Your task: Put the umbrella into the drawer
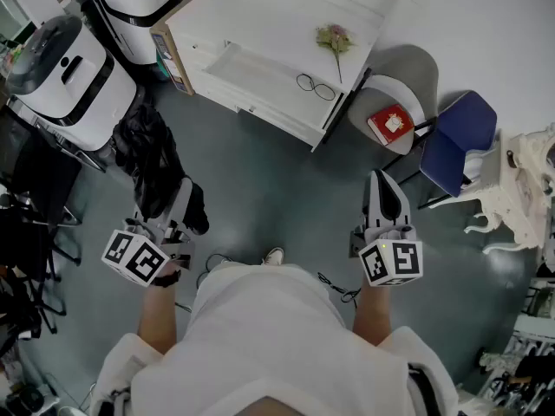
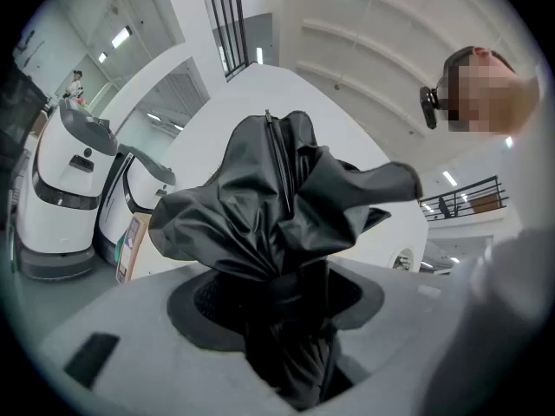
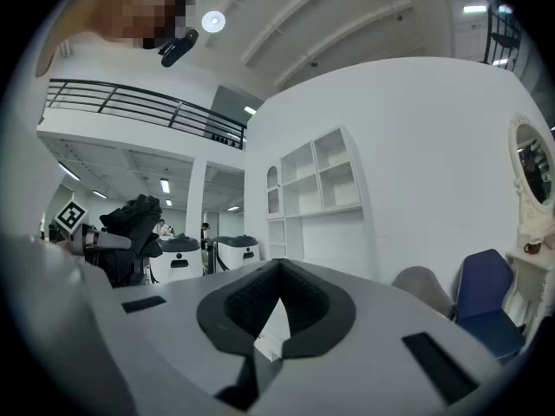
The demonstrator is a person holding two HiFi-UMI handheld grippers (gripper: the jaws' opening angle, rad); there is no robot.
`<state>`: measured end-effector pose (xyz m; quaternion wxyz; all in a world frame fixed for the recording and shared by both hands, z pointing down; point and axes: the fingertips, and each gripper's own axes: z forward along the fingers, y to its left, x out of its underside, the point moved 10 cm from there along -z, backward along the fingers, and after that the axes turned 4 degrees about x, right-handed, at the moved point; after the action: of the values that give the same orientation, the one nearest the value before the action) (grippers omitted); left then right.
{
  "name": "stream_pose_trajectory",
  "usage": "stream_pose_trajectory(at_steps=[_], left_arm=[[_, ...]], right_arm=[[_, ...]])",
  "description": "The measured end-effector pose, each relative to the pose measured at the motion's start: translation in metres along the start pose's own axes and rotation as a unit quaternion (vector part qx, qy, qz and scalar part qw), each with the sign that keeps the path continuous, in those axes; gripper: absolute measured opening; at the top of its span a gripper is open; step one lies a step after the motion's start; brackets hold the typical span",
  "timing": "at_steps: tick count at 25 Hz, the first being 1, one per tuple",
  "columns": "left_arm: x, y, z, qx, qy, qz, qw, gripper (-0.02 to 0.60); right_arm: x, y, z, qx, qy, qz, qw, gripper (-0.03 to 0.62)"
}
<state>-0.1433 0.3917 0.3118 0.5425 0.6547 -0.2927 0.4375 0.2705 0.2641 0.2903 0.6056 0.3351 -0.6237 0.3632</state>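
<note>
1. Grey floor point(image 1: 286, 189); white counter point(image 1: 277, 24) with open drawer point(image 1: 251, 76), well ahead of both claws.
2. Left claw point(image 1: 176, 211) clenched on black umbrella point(image 2: 277, 215), which bunches just beyond its jaws.
3. Right claw point(image 1: 386, 199) closed, empty.
4. Judged: pickup done; carrying over and placing in drawer remain.

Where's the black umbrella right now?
The black folded fabric umbrella is clamped in the left hand-held gripper, at the head view's left, over the grey floor and short of the open drawer of the white desk.
</note>
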Motion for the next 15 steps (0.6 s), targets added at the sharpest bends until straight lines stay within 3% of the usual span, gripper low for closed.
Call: stream_pose_trajectory(at_steps=[10, 15], left_arm=[[0.008, -0.006, 0.006, -0.015, -0.002, 0.005, 0.9999, 0.236], [0.013, -0.015, 0.012, -0.021, -0.001, 0.014, 0.9997, 0.236]], right_arm=[[0.009, -0.009, 0.012, -0.027, 0.001, -0.005, 1.0, -0.003], [0.016, -0.016, 0.012, -0.064, 0.013, 0.007, 0.998, 0.0]])
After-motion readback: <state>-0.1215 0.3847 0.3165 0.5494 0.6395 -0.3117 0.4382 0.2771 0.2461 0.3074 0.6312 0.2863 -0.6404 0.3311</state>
